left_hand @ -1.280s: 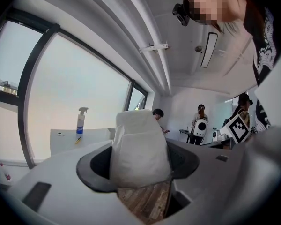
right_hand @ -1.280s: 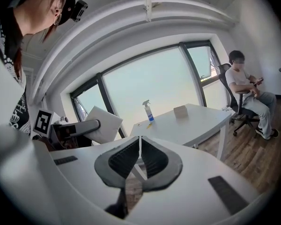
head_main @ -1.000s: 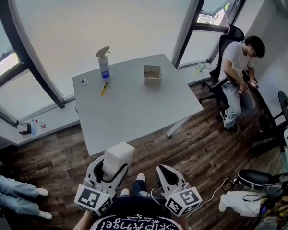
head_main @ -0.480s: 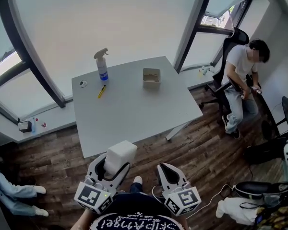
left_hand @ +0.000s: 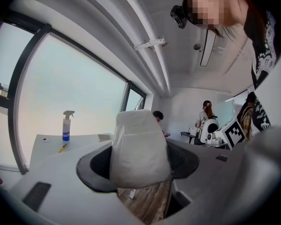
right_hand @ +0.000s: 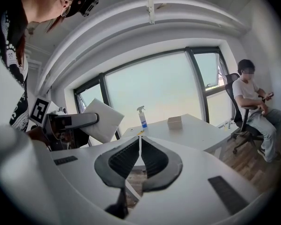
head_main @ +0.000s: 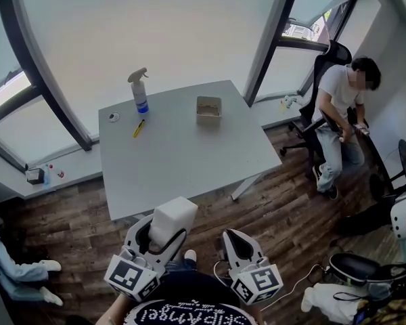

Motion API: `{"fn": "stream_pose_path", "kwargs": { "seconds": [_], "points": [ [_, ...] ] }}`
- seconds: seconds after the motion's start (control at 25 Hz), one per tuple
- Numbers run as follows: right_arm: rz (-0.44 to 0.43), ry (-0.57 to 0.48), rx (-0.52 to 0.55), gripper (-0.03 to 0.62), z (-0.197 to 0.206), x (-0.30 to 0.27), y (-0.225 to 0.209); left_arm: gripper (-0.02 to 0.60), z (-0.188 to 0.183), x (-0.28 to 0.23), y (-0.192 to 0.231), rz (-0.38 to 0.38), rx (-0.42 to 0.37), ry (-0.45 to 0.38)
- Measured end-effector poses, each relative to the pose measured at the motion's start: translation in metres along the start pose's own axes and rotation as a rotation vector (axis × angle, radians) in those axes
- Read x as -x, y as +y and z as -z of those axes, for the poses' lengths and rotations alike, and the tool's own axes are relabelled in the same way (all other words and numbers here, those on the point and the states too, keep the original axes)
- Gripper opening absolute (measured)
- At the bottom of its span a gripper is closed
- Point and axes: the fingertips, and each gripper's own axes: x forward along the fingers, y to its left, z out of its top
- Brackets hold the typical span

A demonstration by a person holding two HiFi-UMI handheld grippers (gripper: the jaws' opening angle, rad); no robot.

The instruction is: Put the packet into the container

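Puffy white paper packet (head_main: 170,221) clamped in the left gripper (head_main: 155,234), short of the near edge of the grey table (head_main: 183,158), far from the small tan open container (head_main: 208,110); right gripper (head_main: 234,241) closed on nothing. Scarcely nearer than a second ago (carry hardly begun).

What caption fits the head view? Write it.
Left tongs grip a white packet, right tongs shut, container far across the table.
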Motion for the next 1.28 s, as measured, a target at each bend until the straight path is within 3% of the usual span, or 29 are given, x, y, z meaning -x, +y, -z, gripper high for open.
{"fn": "stream_pose_path", "kwargs": {
  "seconds": [0.44,1.28],
  "points": [
    [0.017,0.003,-0.043,0.024,0.005,-0.005,-0.007,0.281,0.001,-0.007,0.013,-0.01,0.015,0.03],
    [0.07,-0.008,-0.046,0.023,-0.06,-0.112,-0.033,0.281,-0.046,-0.098,0.106,0.064,0.007,0.016]
  ]
}}
